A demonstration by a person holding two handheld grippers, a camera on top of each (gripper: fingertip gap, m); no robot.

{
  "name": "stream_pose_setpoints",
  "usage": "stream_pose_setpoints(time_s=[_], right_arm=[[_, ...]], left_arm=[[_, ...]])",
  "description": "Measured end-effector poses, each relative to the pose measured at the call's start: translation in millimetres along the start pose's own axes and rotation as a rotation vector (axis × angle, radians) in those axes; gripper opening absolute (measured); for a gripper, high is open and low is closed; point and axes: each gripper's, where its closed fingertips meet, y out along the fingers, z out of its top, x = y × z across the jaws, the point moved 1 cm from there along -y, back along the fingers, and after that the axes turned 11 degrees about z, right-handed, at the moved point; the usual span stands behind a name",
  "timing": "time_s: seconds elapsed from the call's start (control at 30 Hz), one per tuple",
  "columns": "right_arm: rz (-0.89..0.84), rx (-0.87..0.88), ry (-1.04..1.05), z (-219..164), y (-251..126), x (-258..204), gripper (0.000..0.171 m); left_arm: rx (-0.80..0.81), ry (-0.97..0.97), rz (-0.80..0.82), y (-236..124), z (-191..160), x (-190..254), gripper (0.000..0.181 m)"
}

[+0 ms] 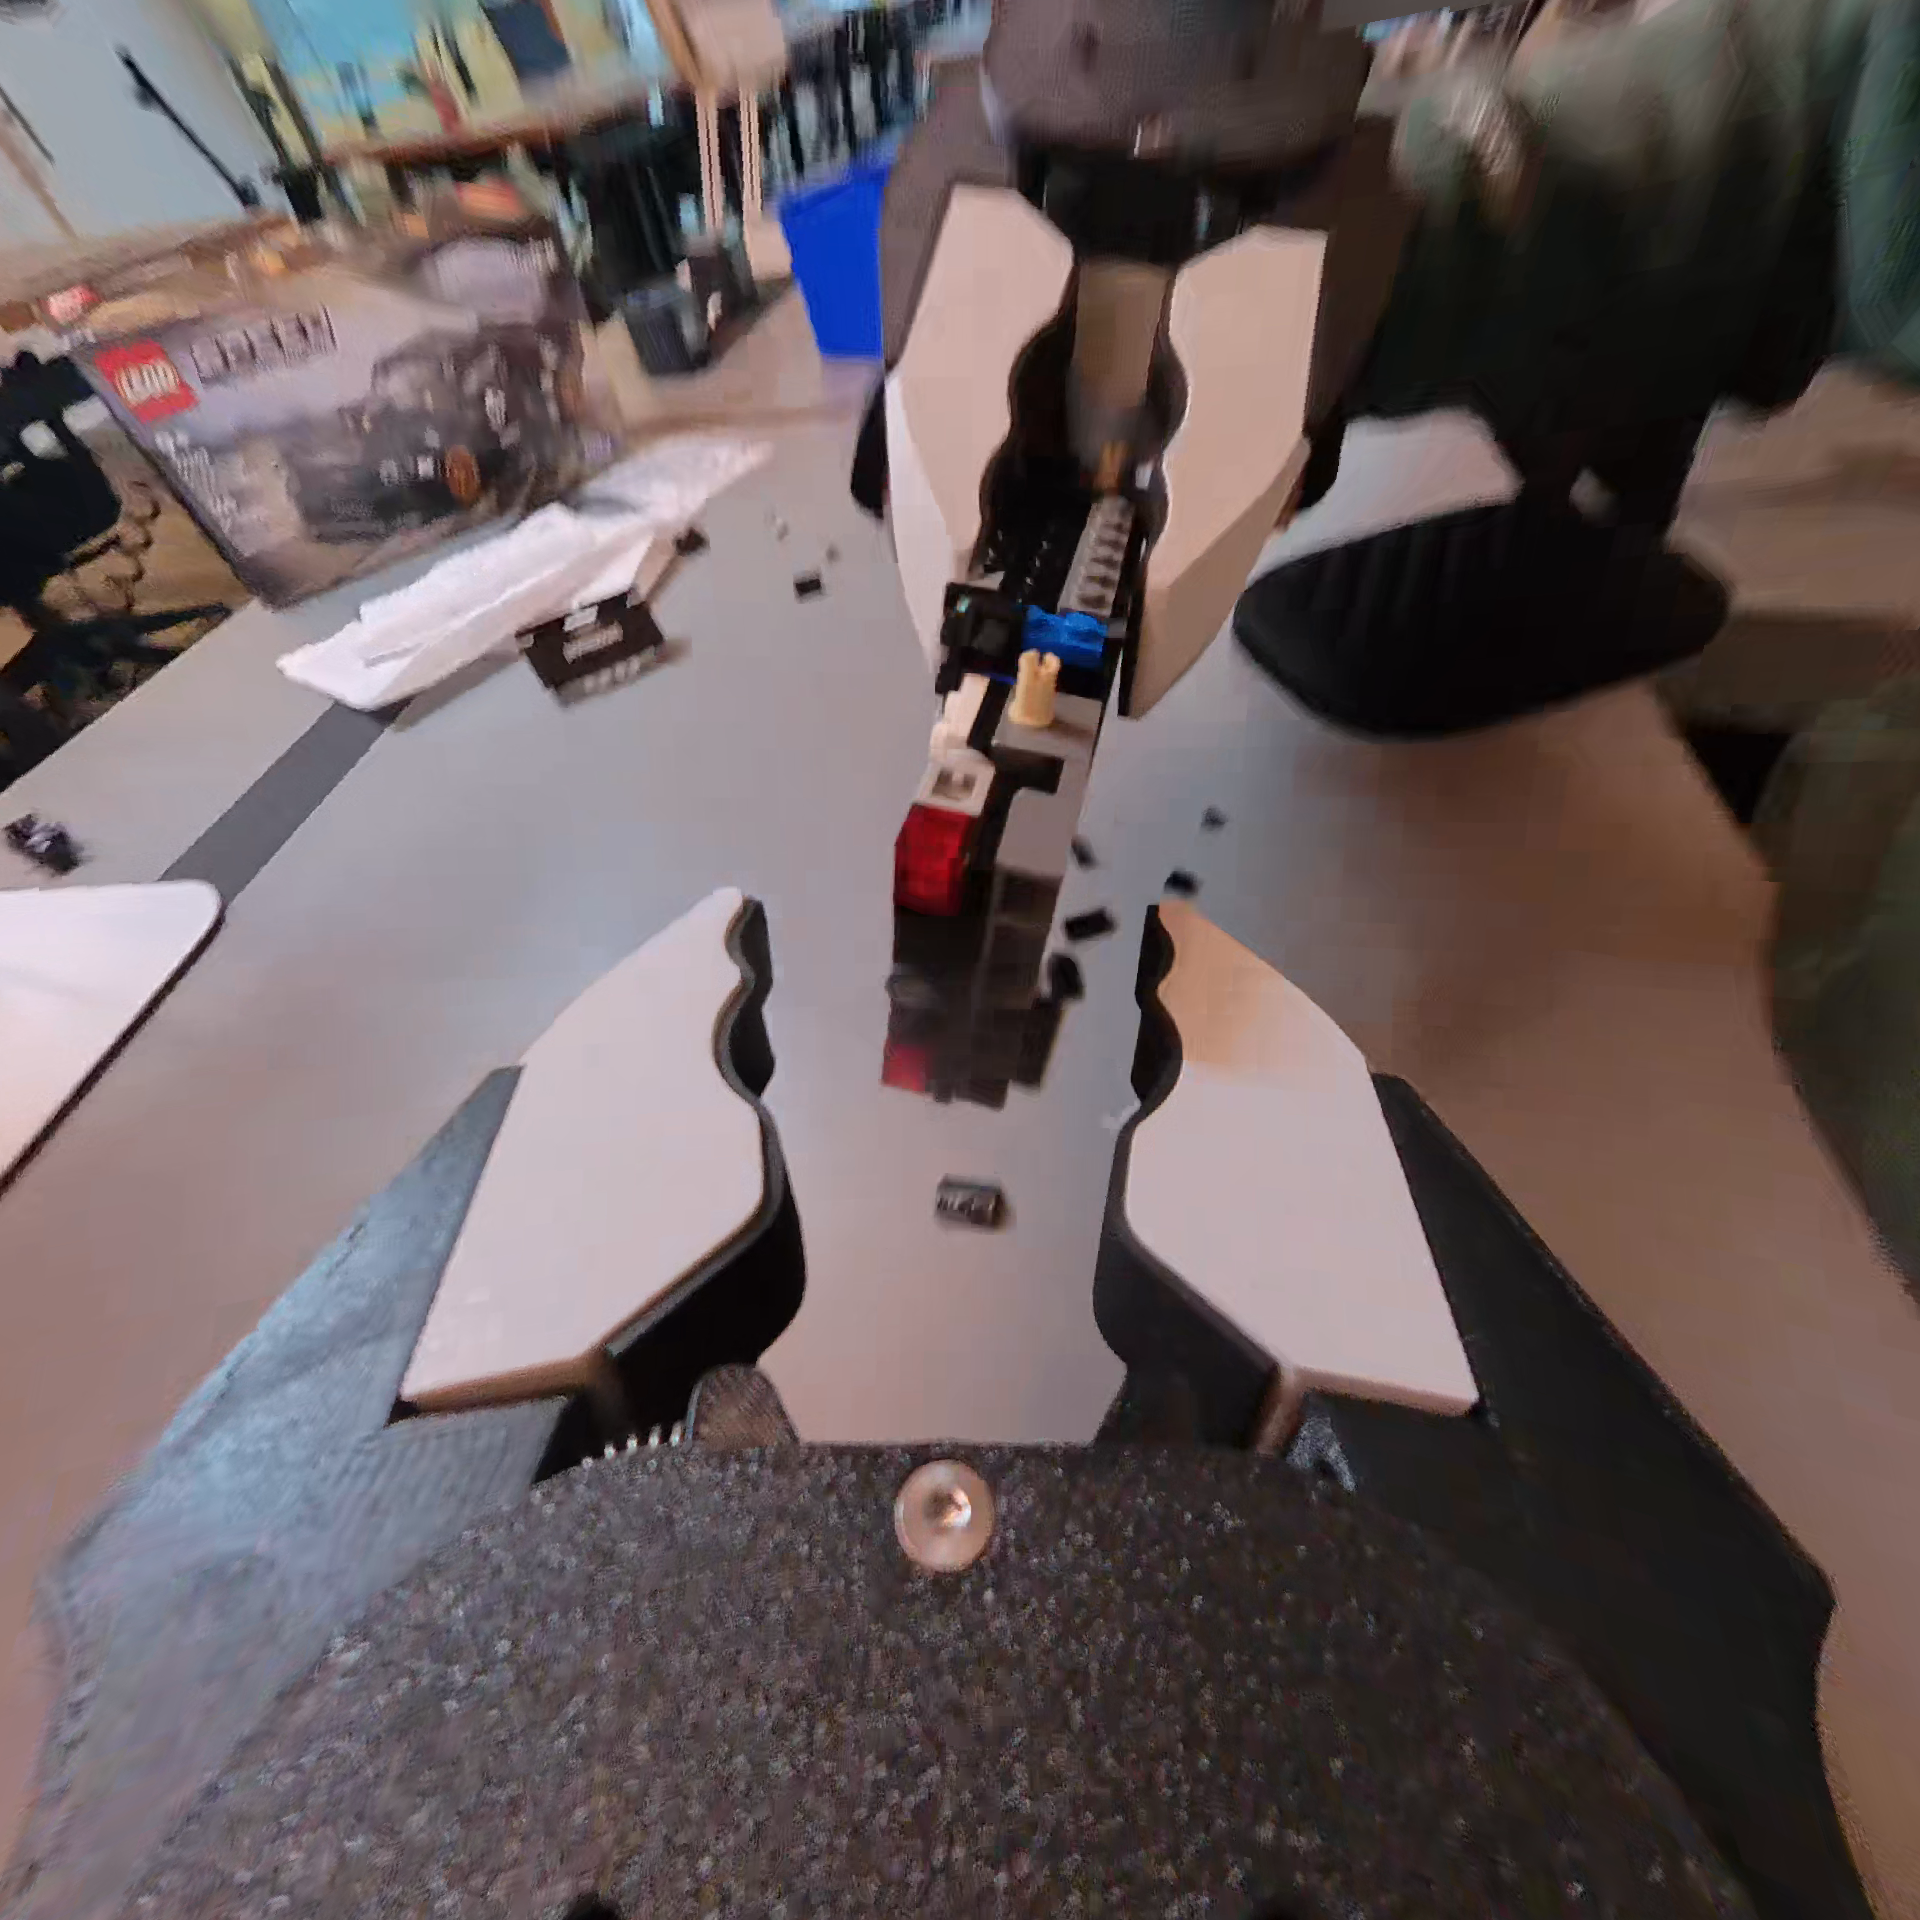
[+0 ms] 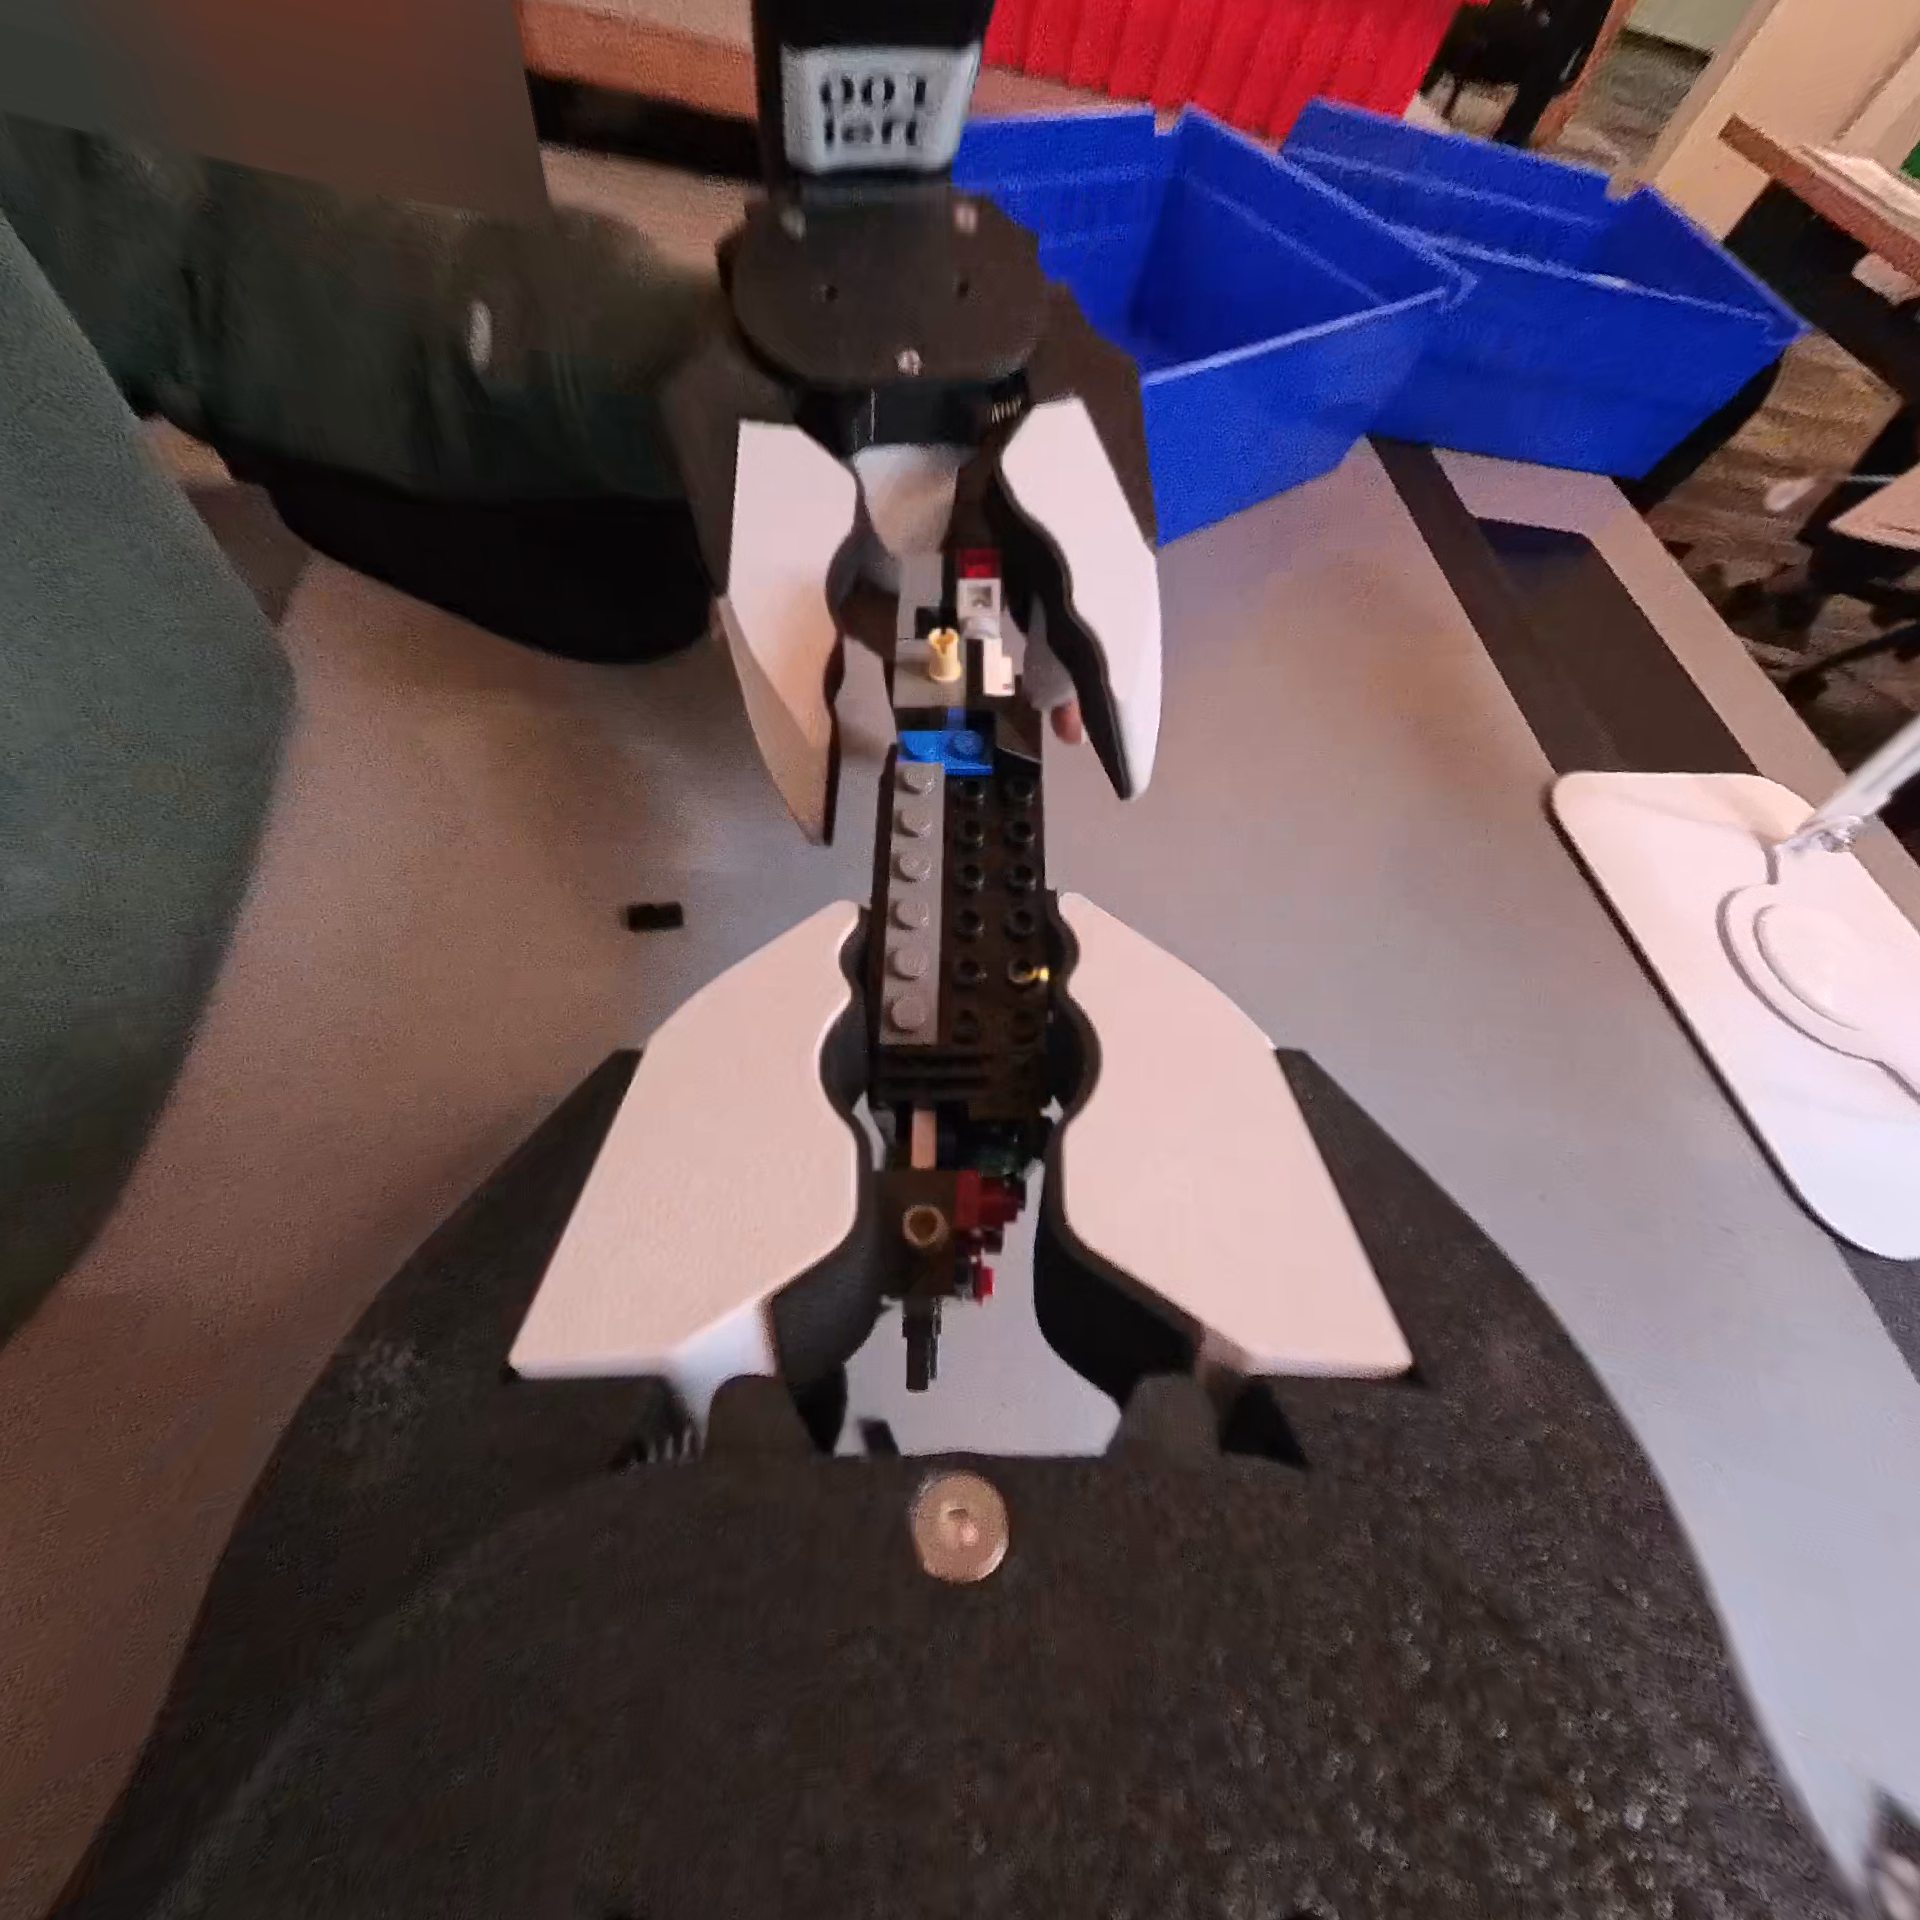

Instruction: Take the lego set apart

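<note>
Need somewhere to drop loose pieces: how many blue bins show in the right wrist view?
2. One blue bin stands upper centre-right, at the far end of the table; the second bin is close beside it, further right. More may lie outside the view.

Both wrist cams sit low over the table (image 1: 520,831), facing each other close up, sharing the lego build (image 1: 1023,790) between them.

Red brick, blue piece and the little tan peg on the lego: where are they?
red brick (image 1: 933,864), left wrist view, its front face.
blue piece (image 2: 951,746), right wrist view, its studded top.
tan peg (image 1: 1032,688), left wrist view, its upright shaft.
</note>
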Motion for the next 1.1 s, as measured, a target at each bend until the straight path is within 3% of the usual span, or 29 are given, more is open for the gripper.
stream_pose_setpoints(time_s=[0.13, 0.3, 0.67, 0.87, 1.1], right_arm=[[0.063, 0.216, 0.073, 18, 0, -5, 0.03], [0.082, 0.282, 0.069, 20, 8, -4, 0.03], [0.047, 0.112, -0.05, 7, 12, -11, 0.033], [0.016, 0.091, -0.097, 15, -10, -5, 0.035], [0.005, 0.033, -0.042, -15, 7, 5, 0.033]], left_arm=[[0.148, -0.087, -0.07, 3, 23, 14, 0.06], [0.233, -0.134, -0.054, -4, 33, 9, 0.04], [0.183, 0.214, 0.016, -8, 21, 22, 0.031], [0.204, 0.203, 0.009, -8, 18, 20, 0.03], [0.196, 0.174, 0.025, -11, 14, 8, 0.029]])
